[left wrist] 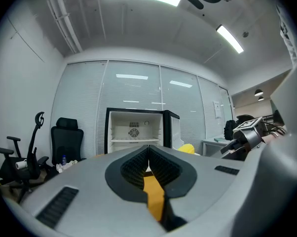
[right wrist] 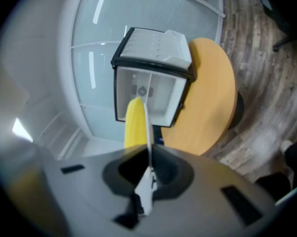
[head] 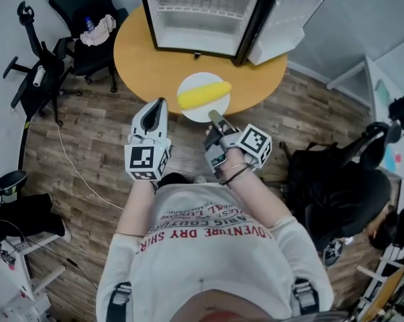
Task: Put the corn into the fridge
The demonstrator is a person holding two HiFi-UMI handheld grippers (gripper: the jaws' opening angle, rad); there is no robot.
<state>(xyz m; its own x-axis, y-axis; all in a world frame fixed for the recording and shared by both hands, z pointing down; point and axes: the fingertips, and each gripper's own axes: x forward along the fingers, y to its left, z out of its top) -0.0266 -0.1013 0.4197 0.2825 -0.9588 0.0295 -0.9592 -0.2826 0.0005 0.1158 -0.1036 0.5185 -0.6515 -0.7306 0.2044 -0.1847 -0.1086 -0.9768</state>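
A yellow corn cob (head: 203, 94) lies on a white plate (head: 192, 111) held over the near edge of the round wooden table (head: 138, 45). My right gripper (head: 215, 118) is shut on the plate's near rim. In the right gripper view the plate (right wrist: 146, 122) shows edge-on between the jaws, with the corn (right wrist: 133, 127) on its left. The small fridge (head: 195, 12) stands on the table with its door (head: 286, 19) swung open to the right. My left gripper (head: 156, 109) is shut with nothing in it, level and left of the plate. From the left gripper (left wrist: 148, 171) I see the fridge (left wrist: 136, 130) straight ahead.
A black office chair (head: 88, 25) with a cloth and a bottle on it stands at the table's left. An exercise bike (head: 31, 72) is further left. A black chair and bags (head: 343, 180) crowd the right. A cable (head: 74, 173) runs over the wooden floor.
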